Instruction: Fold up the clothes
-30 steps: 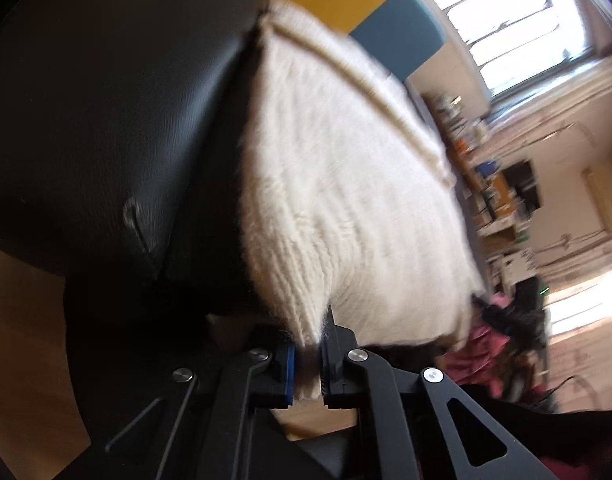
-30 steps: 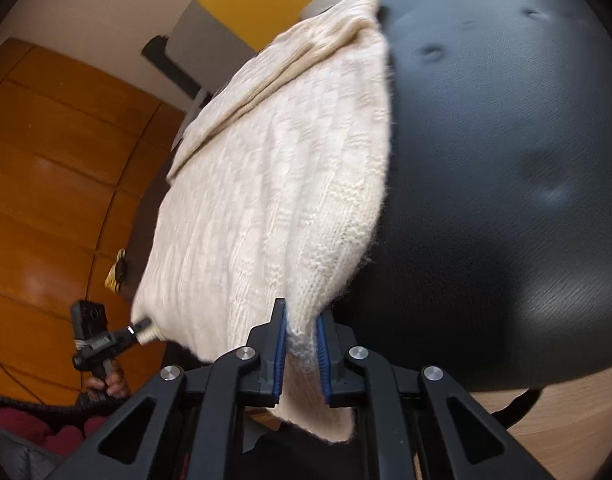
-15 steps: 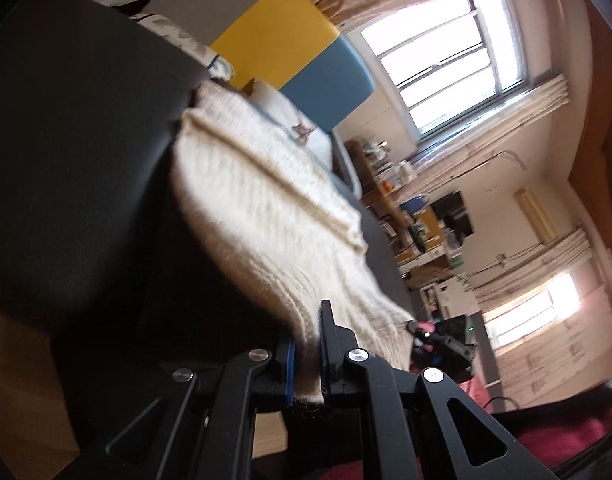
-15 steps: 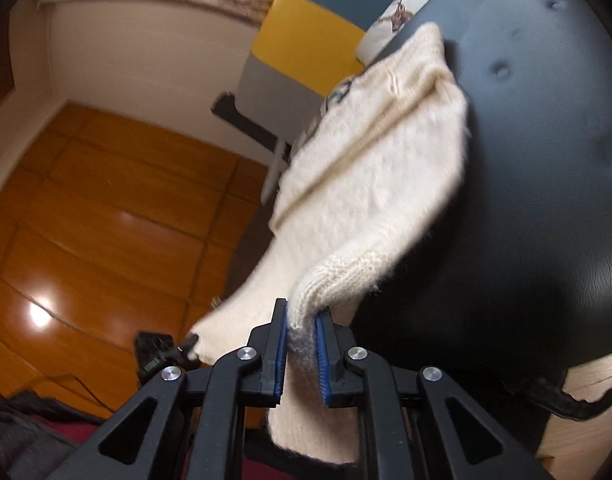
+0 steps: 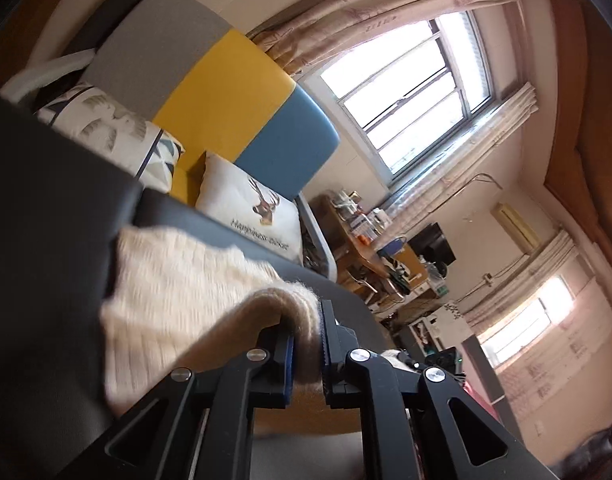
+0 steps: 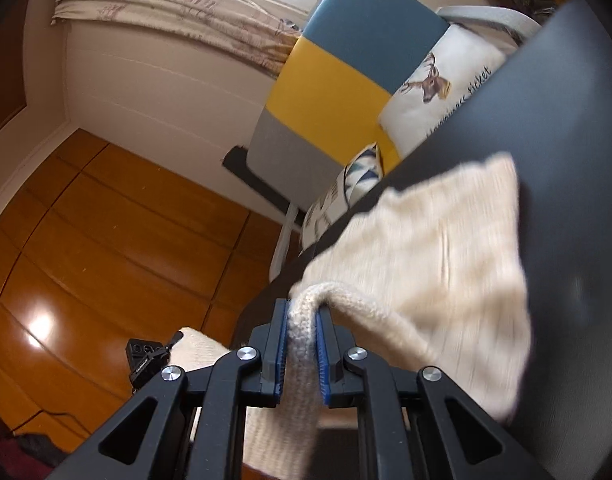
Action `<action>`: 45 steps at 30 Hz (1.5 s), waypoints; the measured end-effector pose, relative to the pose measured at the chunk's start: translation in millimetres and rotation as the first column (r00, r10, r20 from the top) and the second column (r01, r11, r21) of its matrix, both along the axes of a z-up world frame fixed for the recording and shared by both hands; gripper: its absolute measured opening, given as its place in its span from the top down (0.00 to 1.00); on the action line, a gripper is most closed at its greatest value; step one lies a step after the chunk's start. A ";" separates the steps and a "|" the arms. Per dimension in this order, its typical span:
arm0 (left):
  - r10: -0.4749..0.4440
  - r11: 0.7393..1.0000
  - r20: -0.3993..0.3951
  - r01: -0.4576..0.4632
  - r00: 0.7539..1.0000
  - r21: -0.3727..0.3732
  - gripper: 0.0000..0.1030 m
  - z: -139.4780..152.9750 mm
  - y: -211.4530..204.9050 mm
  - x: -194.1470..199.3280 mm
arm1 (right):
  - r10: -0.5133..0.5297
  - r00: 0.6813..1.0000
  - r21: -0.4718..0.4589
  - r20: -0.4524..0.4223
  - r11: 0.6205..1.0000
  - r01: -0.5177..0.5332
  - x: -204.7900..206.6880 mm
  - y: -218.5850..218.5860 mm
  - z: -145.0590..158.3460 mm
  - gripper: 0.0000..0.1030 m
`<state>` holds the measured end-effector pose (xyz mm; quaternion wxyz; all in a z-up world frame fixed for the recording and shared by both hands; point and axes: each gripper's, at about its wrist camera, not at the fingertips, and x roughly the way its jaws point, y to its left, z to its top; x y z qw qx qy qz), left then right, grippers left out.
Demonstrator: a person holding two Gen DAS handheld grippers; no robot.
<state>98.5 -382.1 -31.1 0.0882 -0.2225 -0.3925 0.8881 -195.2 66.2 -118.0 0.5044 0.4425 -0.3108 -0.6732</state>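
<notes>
A cream knitted sweater [image 5: 177,292] lies on a black padded surface [image 5: 45,208], its near edge lifted off it. My left gripper [image 5: 306,344] is shut on that lifted hem, which bulges over the blue pads. In the right wrist view the same sweater [image 6: 438,260] stretches away over the black surface [image 6: 578,168], and my right gripper [image 6: 299,344] is shut on a ribbed edge that hangs down between the fingers. The other gripper's tip [image 6: 149,360] shows at lower left, holding the far corner of the sweater.
Behind the black surface stands a sofa with a grey, yellow and blue backrest [image 5: 233,96] and a deer-print pillow [image 5: 253,208]. A cluttered desk [image 5: 378,248] and windows [image 5: 410,80] lie beyond. Orange wood panelling [image 6: 85,240] fills the left of the right wrist view.
Both grippers have risen and moved forward over the black surface, carrying the sweater's near edge up and toward its far end. The views have tilted up, showing sofa and windows.
</notes>
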 end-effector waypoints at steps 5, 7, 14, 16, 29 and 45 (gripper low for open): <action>0.091 0.996 0.125 -0.093 0.988 0.008 0.90 -30.0 -45.2 -90.2 | -0.053 0.998 0.105 0.036 0.993 0.049 -68.2 -35.7 -18.4 0.89; 0.114 0.993 0.171 -0.118 0.979 0.017 0.90 -45.8 -59.1 -117.2 | -0.078 0.995 0.140 0.063 0.988 0.069 -87.2 -42.1 -32.5 0.94; 0.122 0.993 0.356 -0.117 0.927 -0.033 0.90 -108.7 -69.1 -172.6 | -0.034 0.998 0.433 -0.059 0.900 0.056 -95.8 -72.5 -45.9 0.91; 0.117 0.993 0.355 -0.117 0.927 -0.022 0.89 -111.9 -68.1 -168.1 | 0.047 0.985 0.520 -0.164 0.853 0.046 -78.8 -88.3 -35.0 0.91; 0.111 0.994 0.378 -0.102 0.919 -0.045 0.87 -105.6 -52.8 -155.6 | 0.284 0.910 0.756 -0.303 0.653 0.049 -37.0 -172.6 -46.6 0.70; 0.087 0.995 0.400 -0.056 0.913 -0.087 0.84 -106.1 -51.9 -160.2 | 0.271 0.938 0.669 -0.216 0.740 -0.060 -66.3 -151.7 -17.8 0.65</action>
